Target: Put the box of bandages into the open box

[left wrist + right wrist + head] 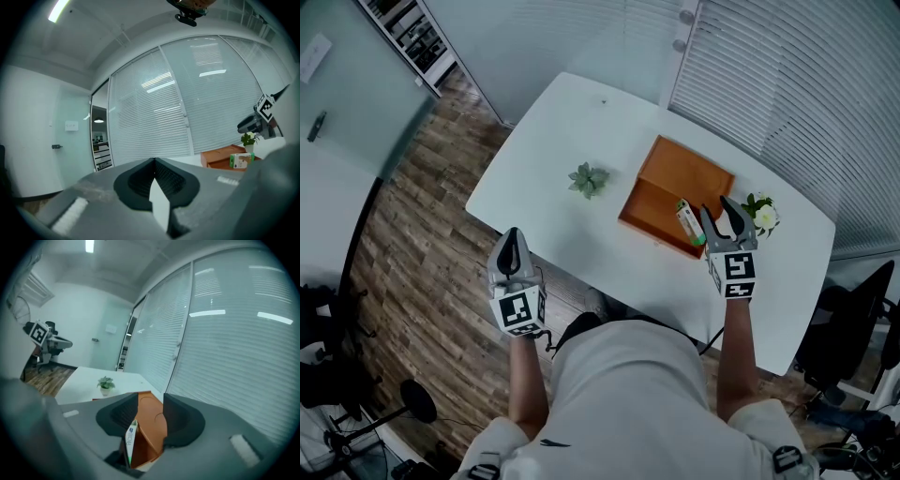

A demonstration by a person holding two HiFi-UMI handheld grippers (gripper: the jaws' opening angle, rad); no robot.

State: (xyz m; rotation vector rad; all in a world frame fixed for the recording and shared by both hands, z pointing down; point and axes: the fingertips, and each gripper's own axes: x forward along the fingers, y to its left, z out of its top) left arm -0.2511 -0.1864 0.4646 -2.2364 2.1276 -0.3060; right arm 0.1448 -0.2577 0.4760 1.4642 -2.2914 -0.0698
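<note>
An orange open box [675,178] lies on the white table [553,225], its lid folded back. The box of bandages [690,223], white and green, stands on edge at the right end of the orange tray. My right gripper [719,217] is right beside it, open. In the right gripper view the bandage box [131,439] shows edge-on between the jaws, close to the left one, with a wide gap over the orange box [152,427] to the right jaw. My left gripper [512,246] is shut and empty at the table's front edge, far from both boxes.
A small green plant [588,180] stands left of the orange box. A pot of white flowers [761,214] sits just right of my right gripper. White blinds run behind the table. Wooden floor and a black chair [853,319] surround it.
</note>
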